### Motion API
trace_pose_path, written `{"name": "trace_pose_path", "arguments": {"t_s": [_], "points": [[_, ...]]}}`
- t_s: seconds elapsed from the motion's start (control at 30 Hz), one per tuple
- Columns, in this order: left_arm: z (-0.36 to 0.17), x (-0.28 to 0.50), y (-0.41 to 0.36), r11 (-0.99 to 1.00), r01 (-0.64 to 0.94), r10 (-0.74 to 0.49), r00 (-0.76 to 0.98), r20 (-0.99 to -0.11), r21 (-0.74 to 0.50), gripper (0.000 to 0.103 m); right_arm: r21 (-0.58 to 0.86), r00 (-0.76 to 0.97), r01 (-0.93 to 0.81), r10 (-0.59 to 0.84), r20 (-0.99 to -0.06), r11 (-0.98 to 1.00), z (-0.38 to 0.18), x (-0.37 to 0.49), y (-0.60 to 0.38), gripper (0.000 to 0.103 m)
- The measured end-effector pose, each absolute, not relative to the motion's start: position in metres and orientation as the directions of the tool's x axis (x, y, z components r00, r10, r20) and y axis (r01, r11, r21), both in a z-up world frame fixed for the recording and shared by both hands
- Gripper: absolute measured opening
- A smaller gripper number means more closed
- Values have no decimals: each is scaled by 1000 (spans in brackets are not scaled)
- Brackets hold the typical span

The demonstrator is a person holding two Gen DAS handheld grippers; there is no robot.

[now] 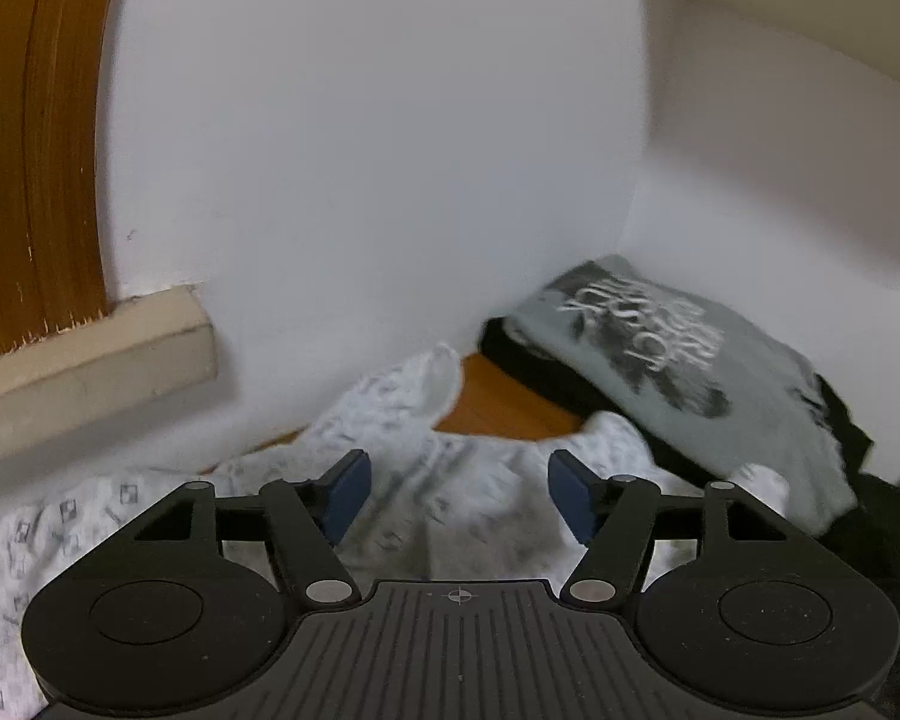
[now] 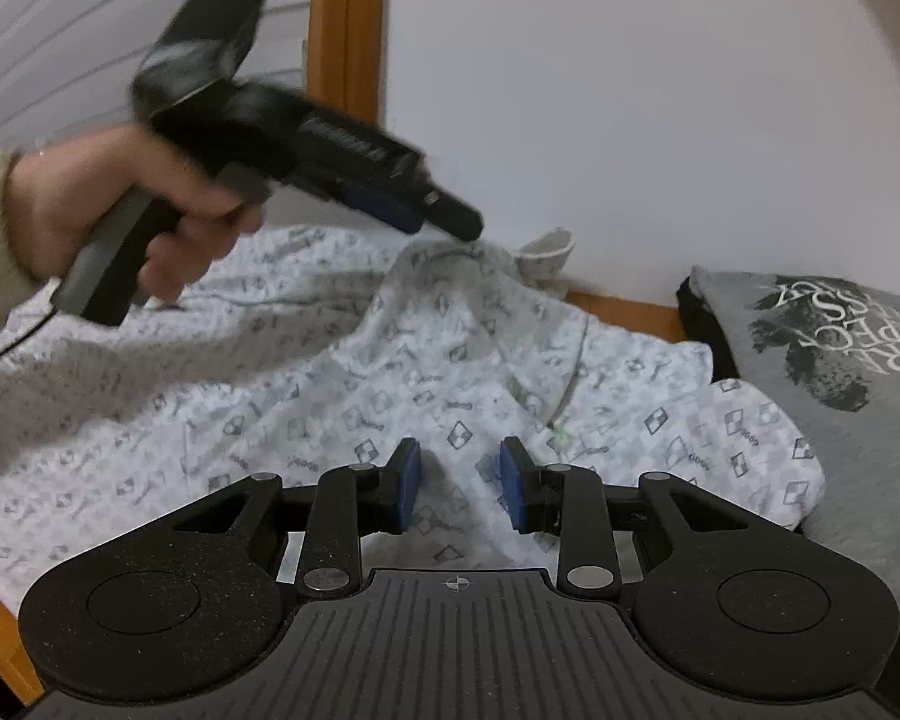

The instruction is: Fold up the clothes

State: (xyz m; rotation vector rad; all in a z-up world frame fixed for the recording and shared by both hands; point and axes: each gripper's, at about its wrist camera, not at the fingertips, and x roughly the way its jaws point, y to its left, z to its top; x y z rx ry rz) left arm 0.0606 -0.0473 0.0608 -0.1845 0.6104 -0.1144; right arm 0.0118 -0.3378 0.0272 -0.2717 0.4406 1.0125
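A white garment with a small grey print lies crumpled across the wooden table. My right gripper hovers open just above its near folds, nothing between the blue pads. My left gripper is open over the same white garment, empty too. The right wrist view shows the left gripper from the side, held by a hand above the garment's far edge near the wall. A folded grey T-shirt with a dark print lies on dark clothing at the right.
A white wall closes the table's far side, with a wooden frame at its left. In the left wrist view a beige ledge juts out at the left. The grey T-shirt pile sits in the corner.
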Motion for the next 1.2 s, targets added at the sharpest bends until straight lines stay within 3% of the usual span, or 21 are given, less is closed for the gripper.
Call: {"name": "trace_pose_path", "arguments": {"t_s": [0.03,0.07,0.1,0.27,0.37,0.53,0.63,0.73,0.77,0.8,1.03,1.2], "points": [[59,63,-45,973,59,-177,806,-564,-221,46,-16,450,-863,754,-479,505,26,12,-336,32],[57,62,-43,969,72,-197,805,-559,-238,20,-8,446,-864,756,-479,504,24,13,-336,33],[56,60,-40,964,83,-214,805,-554,-253,2,1,441,-864,759,-479,503,22,15,-336,34],[68,27,-19,947,97,-237,853,-465,-305,2,13,430,-865,756,-493,501,19,18,-334,36],[76,6,-10,945,93,-237,855,-460,-314,2,-16,432,-870,745,-509,493,16,16,-329,37],[55,-18,4,943,108,-282,757,-589,-314,2,-18,421,-876,744,-519,483,15,16,-326,40],[51,-24,11,958,92,-248,741,-624,-272,8,2,407,-878,750,-522,478,15,18,-327,41],[64,-19,18,964,59,-206,781,-590,-259,36,23,393,-880,756,-524,474,15,20,-327,44],[68,-13,16,969,64,-195,791,-579,-240,53,30,388,-881,758,-525,472,15,21,-328,44],[73,-6,12,974,73,-185,801,-570,-214,61,36,384,-882,760,-525,470,15,21,-328,45],[78,59,-43,990,118,-138,795,-590,-73,75,36,383,-882,760,-525,469,15,20,-328,45],[67,98,-86,986,161,-100,758,-644,36,77,38,380,-884,763,-523,466,15,20,-329,45]]}}
